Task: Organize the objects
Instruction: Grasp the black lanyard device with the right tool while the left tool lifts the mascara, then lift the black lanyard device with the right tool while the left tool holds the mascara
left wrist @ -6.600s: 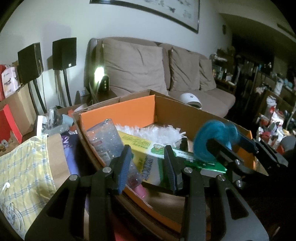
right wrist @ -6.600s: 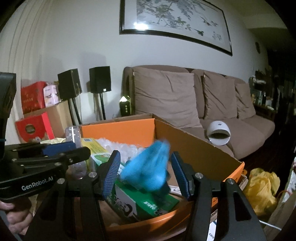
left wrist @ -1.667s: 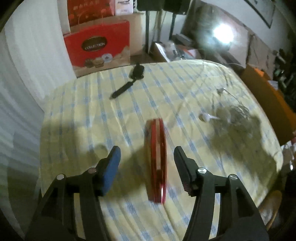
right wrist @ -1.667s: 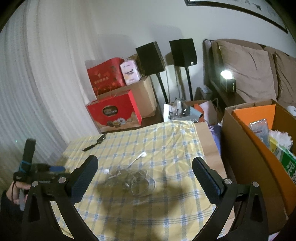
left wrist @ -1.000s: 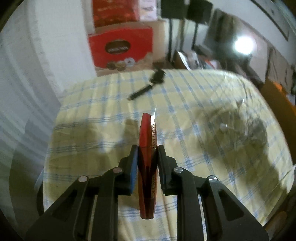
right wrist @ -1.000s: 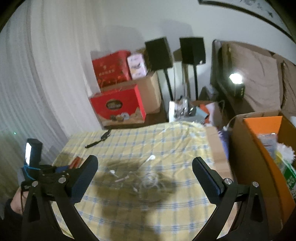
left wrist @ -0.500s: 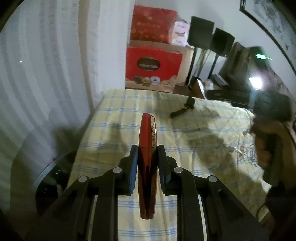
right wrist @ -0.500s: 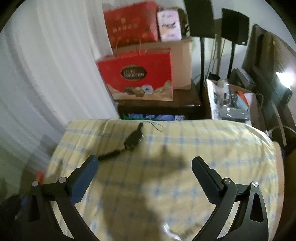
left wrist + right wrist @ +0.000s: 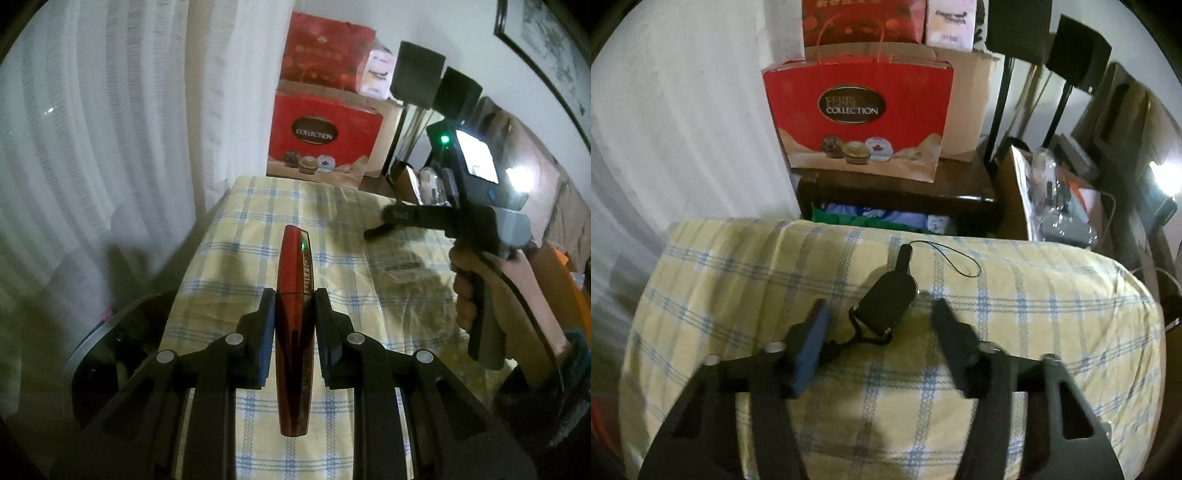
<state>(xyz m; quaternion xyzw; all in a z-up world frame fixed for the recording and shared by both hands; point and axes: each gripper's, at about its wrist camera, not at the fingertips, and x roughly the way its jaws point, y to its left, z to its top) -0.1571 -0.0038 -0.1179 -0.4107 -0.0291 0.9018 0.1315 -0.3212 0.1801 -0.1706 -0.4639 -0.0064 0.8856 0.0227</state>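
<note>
Left wrist view: left tongs [image 9: 293, 317] clamp a red tube [image 9: 294, 325], lifted above the checked surface [image 9: 347, 266], not yet stowed.

Right wrist view: right tongs [image 9: 879, 343] are closing around a black clip-like gadget [image 9: 888, 304] lying on the surface; pads not yet touching.

Gift bag [image 9: 862, 110] behind table [image 9: 1052, 314]
</note>
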